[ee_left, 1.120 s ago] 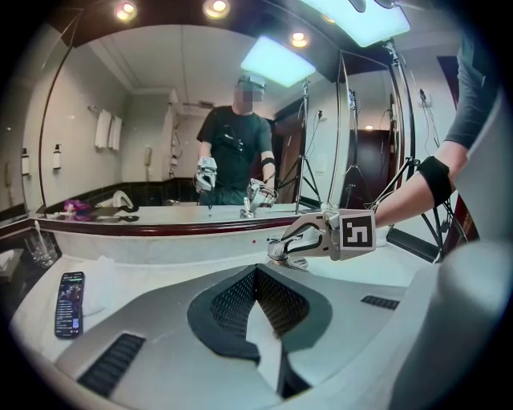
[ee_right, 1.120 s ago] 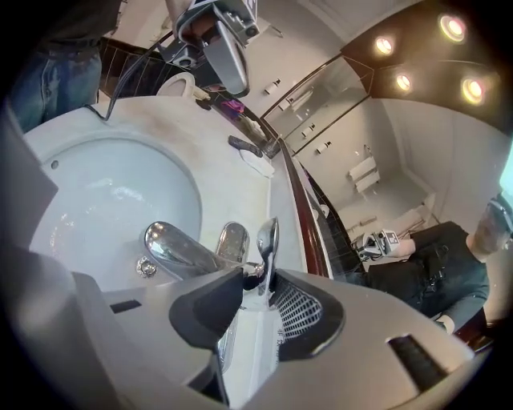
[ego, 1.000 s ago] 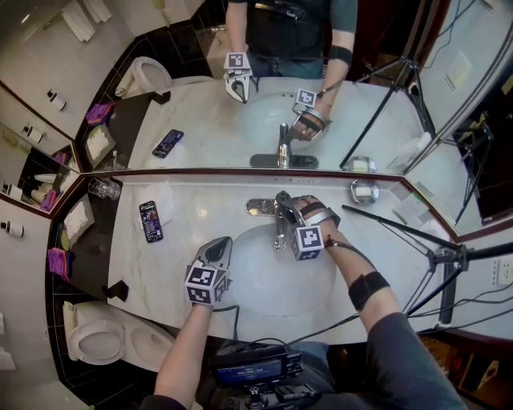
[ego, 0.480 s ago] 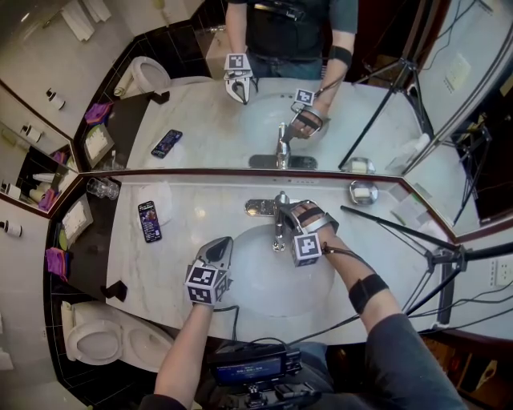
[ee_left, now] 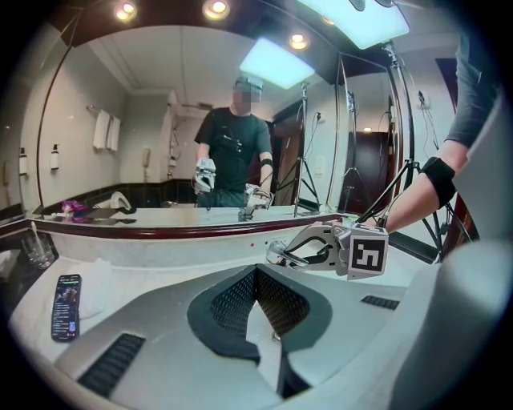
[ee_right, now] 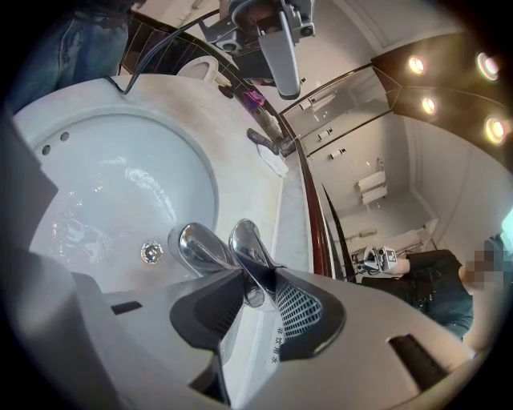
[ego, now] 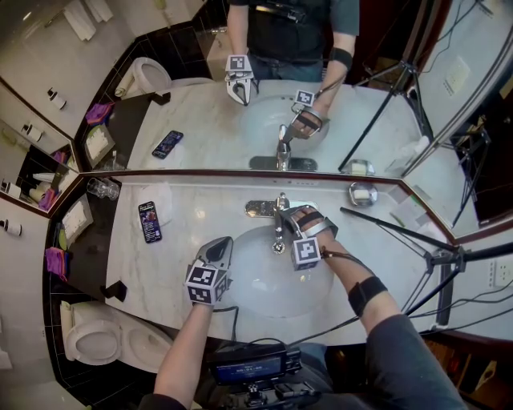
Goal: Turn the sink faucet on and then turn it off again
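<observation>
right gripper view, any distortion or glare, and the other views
right gripper view: heavy fisheye bending the sink, dark corners, spotlights flaring, glints on the faucet handle; left gripper view: same fisheye, ceiling lights blown out; head view: milder warp, even light.

Countertop: pale cream marble, faint grey veining.
Sink basin: white.
Faucet handle and spout: mirror-bright chrome.
Left gripper and right gripper: light grey bodies. Pads are black with a fine mesh pattern.
Marker cubes: black square codes on white faces.
Smartphone: black, with a multicoloured screen.
Toilet: white.
Mirror frame: dark red-brown.
Armband: black.
Sleeve: grey.
Small item at far left: purple.
</observation>
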Demonstrator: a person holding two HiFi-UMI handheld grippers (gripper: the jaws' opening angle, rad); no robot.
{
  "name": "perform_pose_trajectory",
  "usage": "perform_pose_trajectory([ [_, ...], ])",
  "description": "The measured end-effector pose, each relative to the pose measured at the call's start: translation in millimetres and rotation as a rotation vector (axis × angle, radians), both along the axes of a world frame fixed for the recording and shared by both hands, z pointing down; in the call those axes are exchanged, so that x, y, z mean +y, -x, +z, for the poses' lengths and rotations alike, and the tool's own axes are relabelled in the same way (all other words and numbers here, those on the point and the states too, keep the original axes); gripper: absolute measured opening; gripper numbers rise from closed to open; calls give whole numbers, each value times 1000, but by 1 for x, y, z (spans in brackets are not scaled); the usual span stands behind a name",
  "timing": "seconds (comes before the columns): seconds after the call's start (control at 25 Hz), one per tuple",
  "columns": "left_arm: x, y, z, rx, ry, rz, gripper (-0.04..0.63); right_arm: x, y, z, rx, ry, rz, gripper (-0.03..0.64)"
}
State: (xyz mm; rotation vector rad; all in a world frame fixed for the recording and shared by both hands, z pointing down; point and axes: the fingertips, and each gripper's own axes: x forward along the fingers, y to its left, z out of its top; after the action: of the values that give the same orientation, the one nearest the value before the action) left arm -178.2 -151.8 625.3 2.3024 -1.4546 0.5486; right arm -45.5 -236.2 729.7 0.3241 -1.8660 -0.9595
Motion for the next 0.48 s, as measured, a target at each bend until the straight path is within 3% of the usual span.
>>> perform_pose_trajectory([
  [0.48, 7, 7, -7, -3, -18, -11, 3, 0, -3, -1, 8, 3, 39, 128],
])
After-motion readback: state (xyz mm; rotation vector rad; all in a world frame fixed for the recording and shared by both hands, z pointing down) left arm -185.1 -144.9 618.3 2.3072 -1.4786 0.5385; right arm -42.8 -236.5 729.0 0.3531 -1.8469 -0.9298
